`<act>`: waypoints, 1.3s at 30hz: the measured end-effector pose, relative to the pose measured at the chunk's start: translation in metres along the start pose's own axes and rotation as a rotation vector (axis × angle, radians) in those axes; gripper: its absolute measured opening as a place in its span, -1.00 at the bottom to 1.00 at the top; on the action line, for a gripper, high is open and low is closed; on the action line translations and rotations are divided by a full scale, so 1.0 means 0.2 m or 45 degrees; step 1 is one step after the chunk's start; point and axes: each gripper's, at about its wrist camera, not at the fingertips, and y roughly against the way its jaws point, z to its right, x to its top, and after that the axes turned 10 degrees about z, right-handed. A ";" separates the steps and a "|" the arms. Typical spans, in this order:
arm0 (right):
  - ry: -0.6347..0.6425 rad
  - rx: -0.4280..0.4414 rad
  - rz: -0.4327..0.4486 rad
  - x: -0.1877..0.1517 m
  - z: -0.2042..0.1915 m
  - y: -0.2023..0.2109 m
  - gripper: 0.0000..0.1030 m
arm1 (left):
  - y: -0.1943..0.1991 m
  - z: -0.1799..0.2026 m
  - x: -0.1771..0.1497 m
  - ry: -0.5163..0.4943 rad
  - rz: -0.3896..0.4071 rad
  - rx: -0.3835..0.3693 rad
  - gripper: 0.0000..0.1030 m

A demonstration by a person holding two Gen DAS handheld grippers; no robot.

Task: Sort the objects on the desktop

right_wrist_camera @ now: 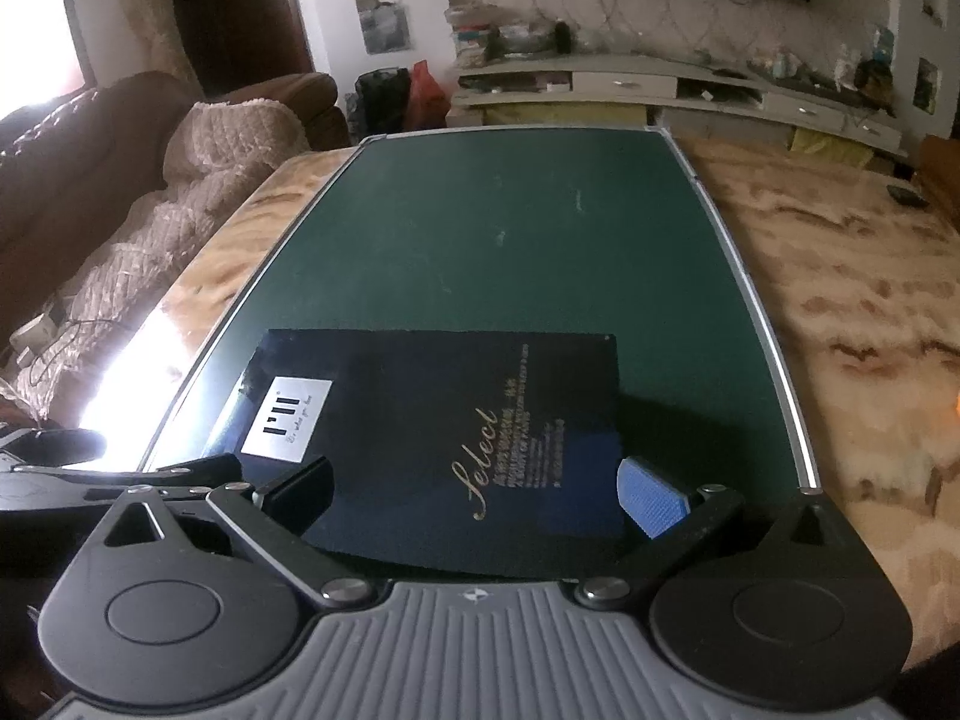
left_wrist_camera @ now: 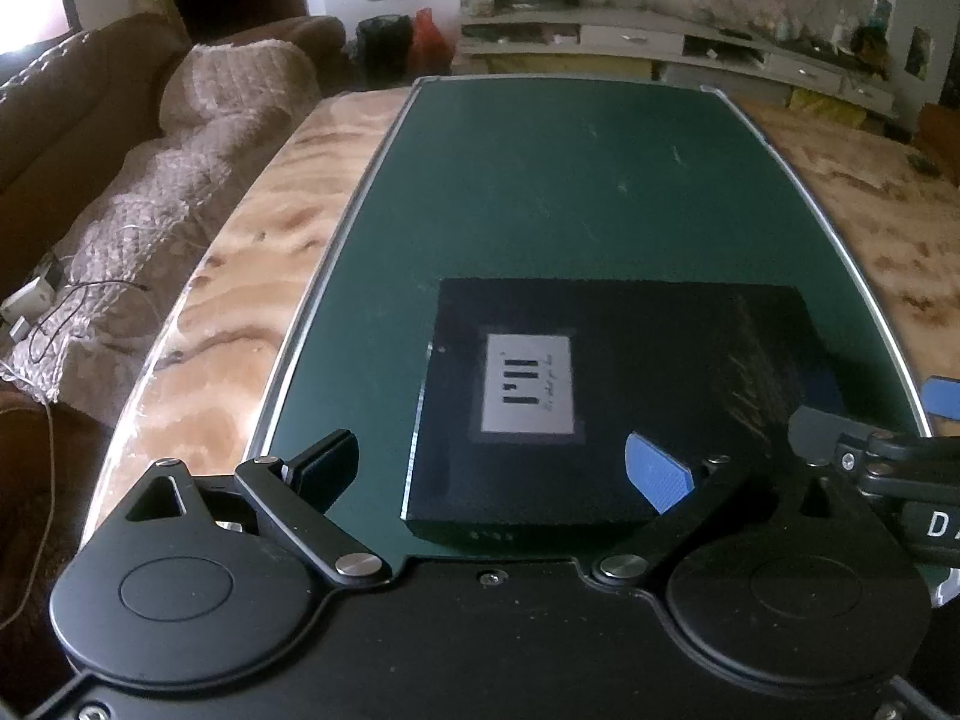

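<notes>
my matt black plastic left gripper (left_wrist_camera: 495, 468) is showing ribbed blue rubbery pads (left_wrist_camera: 657, 471). dark book (right_wrist_camera: 444, 450) is looking matt, gilt lettering. green board (right_wrist_camera: 498, 240) is reading matt, metal-edged; table (right_wrist_camera: 840, 312) is gleaming like polished stone.

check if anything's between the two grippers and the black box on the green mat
Nothing visible. The black box lies flat on the green mat, directly ahead of the open left gripper and open right gripper, with no other object between.

I see brown sofa (left_wrist_camera: 72, 96) on left, fluffy blanket (left_wrist_camera: 180, 180) over it. Long white shelf (right_wrist_camera: 690, 84) by far wall. Red bag (right_wrist_camera: 426, 90) beside black bag (right_wrist_camera: 378, 96) on floor.
</notes>
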 end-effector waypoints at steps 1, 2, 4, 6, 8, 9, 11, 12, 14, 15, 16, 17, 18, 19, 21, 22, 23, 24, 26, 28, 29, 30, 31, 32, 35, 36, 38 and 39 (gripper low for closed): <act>0.002 0.005 -0.001 0.00 -0.01 -0.01 1.00 | 0.00 -0.01 0.00 0.003 0.000 0.003 0.89; 0.005 0.011 -0.002 0.00 -0.02 -0.02 1.00 | 0.00 -0.03 0.00 0.006 0.000 0.006 0.89; 0.014 0.020 -0.004 0.01 -0.05 -0.03 1.00 | 0.01 -0.06 0.00 0.012 -0.001 0.017 0.89; 0.021 0.026 -0.007 0.01 -0.07 -0.04 1.00 | 0.01 -0.08 0.00 0.016 -0.003 0.026 0.89; 0.026 0.029 -0.009 0.00 -0.09 -0.05 1.00 | 0.01 -0.09 0.00 0.016 -0.005 0.036 0.89; 0.028 0.030 -0.011 0.00 -0.09 -0.05 1.00 | 0.01 -0.10 -0.01 0.014 -0.006 0.040 0.89; 0.030 0.033 -0.014 0.00 -0.10 -0.06 1.00 | 0.01 -0.10 -0.01 0.017 -0.009 0.043 0.89; 0.031 0.034 -0.015 0.00 -0.10 -0.06 1.00 | 0.01 -0.10 -0.01 0.018 -0.010 0.044 0.89; 0.031 0.033 -0.015 0.00 -0.10 -0.05 1.00 | 0.01 -0.10 0.00 0.020 -0.010 0.044 0.89; 0.031 0.031 -0.014 0.00 -0.10 -0.05 1.00 | 0.01 -0.10 0.00 0.018 -0.010 0.045 0.89; 0.032 0.029 -0.012 0.00 -0.10 -0.05 1.00 | 0.01 -0.10 0.00 0.017 -0.010 0.046 0.89; 0.032 0.027 -0.011 0.01 -0.10 -0.05 1.00 | 0.01 -0.10 0.00 0.017 -0.010 0.045 0.89; 0.032 0.026 -0.009 0.01 -0.10 -0.05 1.00 | 0.01 -0.10 0.00 0.017 -0.009 0.044 0.89; 0.033 0.024 -0.008 0.01 -0.10 -0.05 1.00 | 0.01 -0.10 0.00 0.016 -0.009 0.043 0.89; 0.033 0.022 -0.005 0.01 -0.09 -0.04 1.00 | 0.01 -0.09 0.00 0.015 -0.011 0.043 0.89; 0.033 0.021 -0.004 0.01 -0.09 -0.04 1.00 | 0.01 -0.09 0.00 0.014 -0.012 0.042 0.89; 0.033 0.021 -0.004 0.01 -0.09 -0.04 1.00 | 0.01 -0.09 0.00 0.013 -0.013 0.042 0.89; 0.032 0.020 -0.005 0.01 -0.09 -0.04 1.00 | 0.01 -0.09 -0.01 0.012 -0.015 0.042 0.89; 0.030 0.021 -0.008 0.00 -0.09 -0.05 1.00 | 0.01 -0.09 -0.01 0.010 -0.017 0.042 0.89; 0.027 0.021 -0.010 0.00 -0.09 -0.05 1.00 | 0.01 -0.08 -0.01 0.009 -0.017 0.042 0.89; 0.025 0.021 -0.010 0.00 -0.09 -0.05 1.00 | 0.01 -0.08 -0.01 0.009 -0.017 0.042 0.89; 0.023 0.021 -0.011 0.00 -0.08 -0.05 1.00 | 0.01 -0.08 -0.01 0.008 -0.017 0.042 0.89; 0.023 0.020 -0.011 0.00 -0.08 -0.05 1.00 | 0.01 -0.08 -0.01 0.008 -0.017 0.042 0.89; 0.023 0.020 -0.011 0.00 -0.08 -0.05 1.00 | 0.01 -0.08 -0.01 0.007 -0.017 0.042 0.89; 0.019 0.020 -0.011 0.00 -0.08 -0.04 1.00 | 0.01 -0.07 -0.02 0.003 -0.017 0.042 0.89; 0.018 0.020 -0.011 0.00 -0.07 -0.04 1.00 | 0.01 -0.07 -0.02 0.003 -0.017 0.042 0.89; 0.016 0.020 -0.011 0.00 -0.07 -0.04 1.00 | 0.01 -0.06 -0.02 0.001 -0.017 0.042 0.89; 0.015 0.020 -0.011 0.00 -0.07 -0.04 1.00 | 0.01 -0.06 -0.02 0.002 -0.018 0.041 0.89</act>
